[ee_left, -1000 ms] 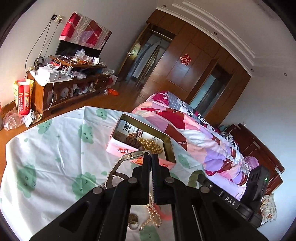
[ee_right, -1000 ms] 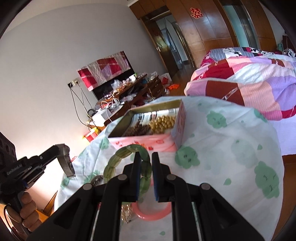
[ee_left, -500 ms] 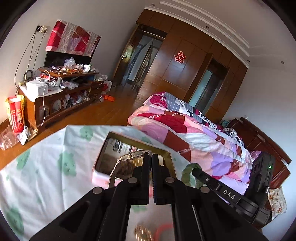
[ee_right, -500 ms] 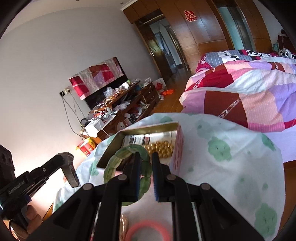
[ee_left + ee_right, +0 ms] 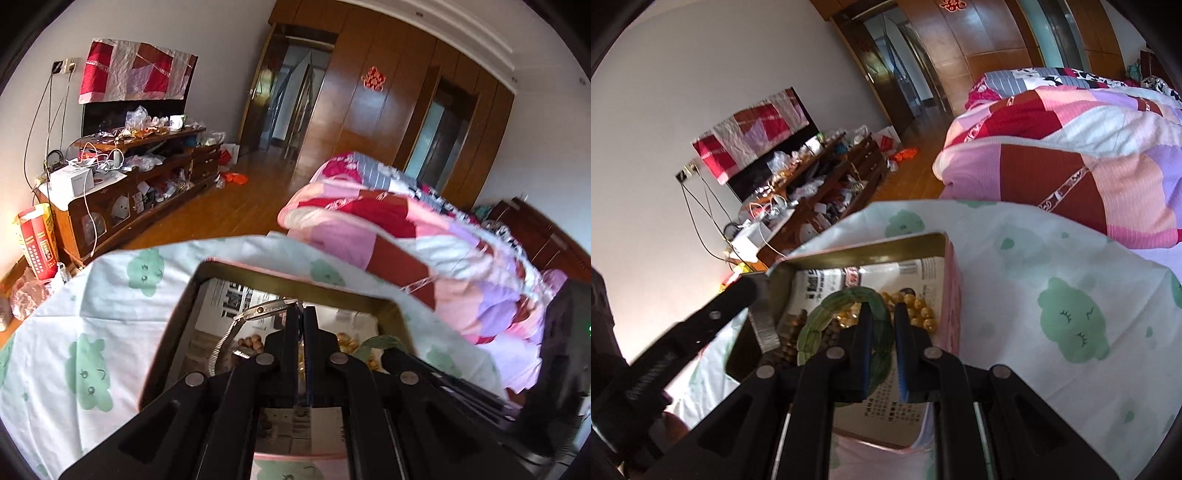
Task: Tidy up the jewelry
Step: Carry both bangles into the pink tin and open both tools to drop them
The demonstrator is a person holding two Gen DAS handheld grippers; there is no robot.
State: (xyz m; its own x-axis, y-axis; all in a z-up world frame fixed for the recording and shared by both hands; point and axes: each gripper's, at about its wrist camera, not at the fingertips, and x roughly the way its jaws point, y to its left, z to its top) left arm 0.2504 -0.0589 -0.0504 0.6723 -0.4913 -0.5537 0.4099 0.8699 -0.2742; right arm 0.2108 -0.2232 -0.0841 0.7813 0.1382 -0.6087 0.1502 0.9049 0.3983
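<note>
Left wrist view: a metal watch (image 5: 258, 313), judged light and floppy at its springy band, is seen clenched by its case in the left gripper (image 5: 300, 325) over the tin (image 5: 295, 286) at lower centre, while a green bead bracelet (image 5: 827, 314) is pinched by the right gripper (image 5: 882, 325).
</note>
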